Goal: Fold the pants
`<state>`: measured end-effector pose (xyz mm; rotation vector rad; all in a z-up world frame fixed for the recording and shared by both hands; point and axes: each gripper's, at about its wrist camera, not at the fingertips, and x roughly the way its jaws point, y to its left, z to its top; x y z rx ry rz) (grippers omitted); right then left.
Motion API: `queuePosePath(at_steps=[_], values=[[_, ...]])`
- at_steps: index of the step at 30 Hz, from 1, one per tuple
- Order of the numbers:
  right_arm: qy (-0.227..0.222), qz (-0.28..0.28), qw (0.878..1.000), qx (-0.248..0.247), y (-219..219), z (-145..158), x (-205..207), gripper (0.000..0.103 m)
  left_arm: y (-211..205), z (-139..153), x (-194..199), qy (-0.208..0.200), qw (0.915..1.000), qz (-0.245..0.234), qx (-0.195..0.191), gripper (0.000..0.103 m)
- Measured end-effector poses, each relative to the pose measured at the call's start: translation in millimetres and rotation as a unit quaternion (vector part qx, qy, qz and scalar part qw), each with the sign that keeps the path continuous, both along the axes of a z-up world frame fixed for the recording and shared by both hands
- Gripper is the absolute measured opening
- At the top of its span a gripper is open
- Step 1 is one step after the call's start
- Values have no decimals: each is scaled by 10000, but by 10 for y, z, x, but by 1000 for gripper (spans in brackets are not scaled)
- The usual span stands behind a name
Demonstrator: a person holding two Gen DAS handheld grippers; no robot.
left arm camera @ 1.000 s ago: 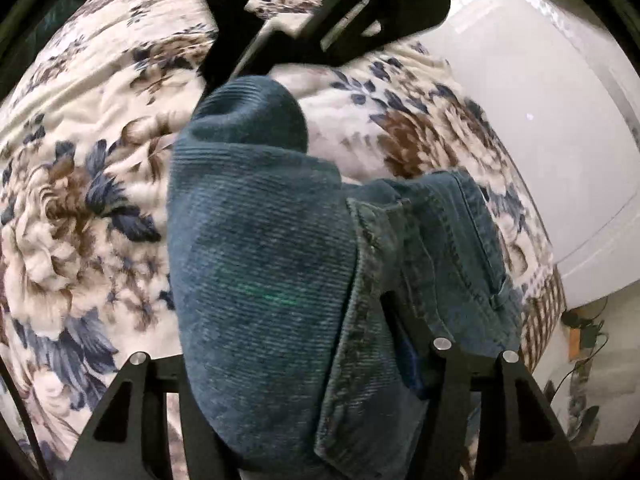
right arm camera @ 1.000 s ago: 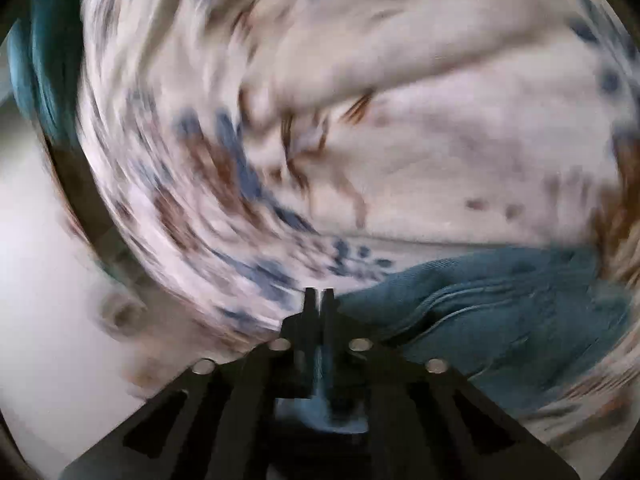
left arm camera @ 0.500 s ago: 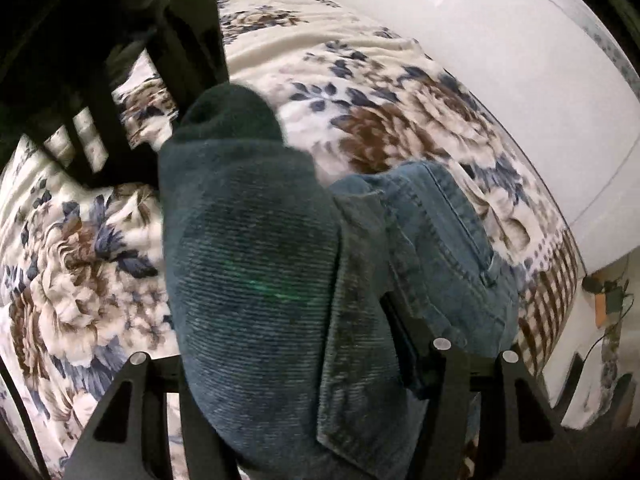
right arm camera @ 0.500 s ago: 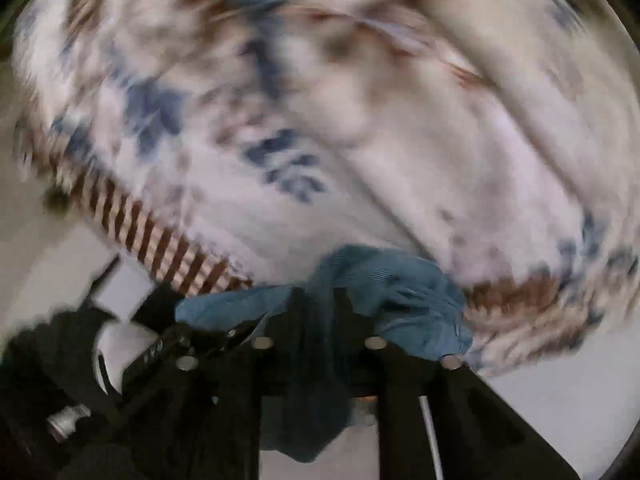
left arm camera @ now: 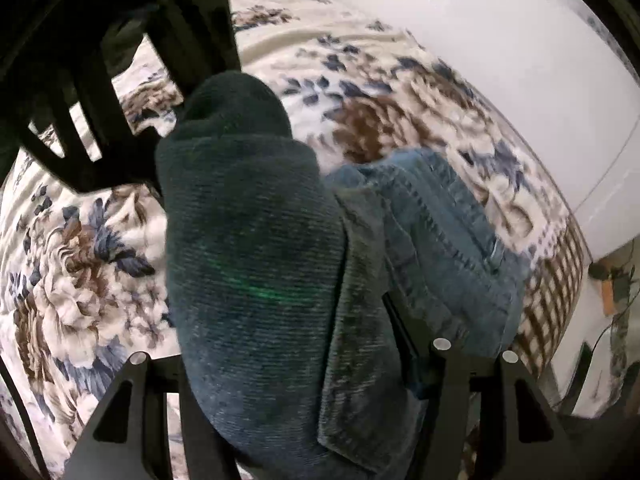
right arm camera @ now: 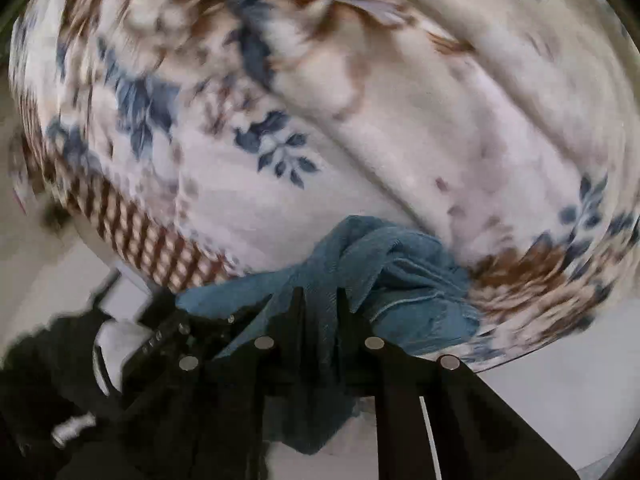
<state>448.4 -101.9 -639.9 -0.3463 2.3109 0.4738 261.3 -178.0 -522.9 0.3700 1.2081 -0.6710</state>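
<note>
The blue jeans (left arm camera: 256,264) hang in a thick fold over my left gripper (left arm camera: 288,364), whose fingers are buried in the denim and clamp it. The waistband and seam part (left arm camera: 440,232) trails right onto the bed. In the right wrist view my right gripper (right arm camera: 320,300) is shut on a bunched strip of the same jeans (right arm camera: 380,264), held near the bed's edge; cloth hangs down between the fingers. The right gripper's black body (left arm camera: 120,60) shows at the upper left of the left wrist view.
A floral bedspread (left arm camera: 80,240) with a checked brown border (right arm camera: 140,228) covers the bed. A white wall (left arm camera: 520,60) runs along the far side. Floor with cables and small items (left arm camera: 612,292) lies past the bed's right edge. A person's dark sleeve (right arm camera: 60,380) is at lower left.
The right gripper swung from over the bed toward its checked edge, carrying the denim with it. The left gripper kept its hold while its view tilted toward the wall.
</note>
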Motion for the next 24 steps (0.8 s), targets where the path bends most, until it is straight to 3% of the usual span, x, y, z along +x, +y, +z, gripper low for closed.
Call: queuePosePath(at_steps=[2, 4, 7, 8, 11, 12, 13, 14, 15, 16, 17, 18, 21, 24], values=[[-271, -933, 9951, -153, -282, 61, 141, 8, 21, -19, -21, -58, 10000, -4, 5, 57], [-343, -1847, 9820, -204, -585, 119, 255, 6, 45, -15, 6, -41, 9999, 63, -68, 57], [-698, -2132, 9736, -413, -909, 214, 411, 1, 42, -26, 9, 3, 9999, 96, -68, 57], [-641, -2496, 9655, -389, -1044, 233, 444, 1, 52, -29, 3, 12, 9999, 114, -81, 57], [-375, -2885, 9558, 422, -1021, 332, 478, 8, 88, -43, 17, 109, 9997, 196, -112, 57], [-244, -2908, 9542, 663, -942, 360, 438, 30, 104, -46, 35, 164, 9995, 250, -139, 57], [-156, -2764, 9578, 778, -861, 392, 400, 70, 109, -46, 46, 183, 9994, 273, -143, 56], [-140, -2406, 9668, 844, -744, 416, 338, 84, 106, -48, 45, 173, 9994, 273, -130, 56], [-152, -2051, 9751, 832, -632, 426, 262, 87, 99, -49, 39, 167, 9994, 266, -116, 57], [-168, -1734, 9821, 719, -533, 399, 159, 67, 92, -48, 30, 157, 9995, 248, -105, 57], [-269, -1657, 9840, 590, -511, 380, 72, 35, 97, -48, 20, 145, 9996, 231, -111, 57], [-306, -1730, 9832, 490, -526, 353, 29, 13, 109, -59, 20, 175, 9995, 231, -119, 57], [-492, -2624, 9630, 367, -775, 289, 76, 9, 201, -122, 19, 182, 9993, 279, -146, 57], [-235, -4003, 9141, 604, -1058, 121, 53, 7, 329, -196, 83, 348, 9978, 440, -346, 57]])
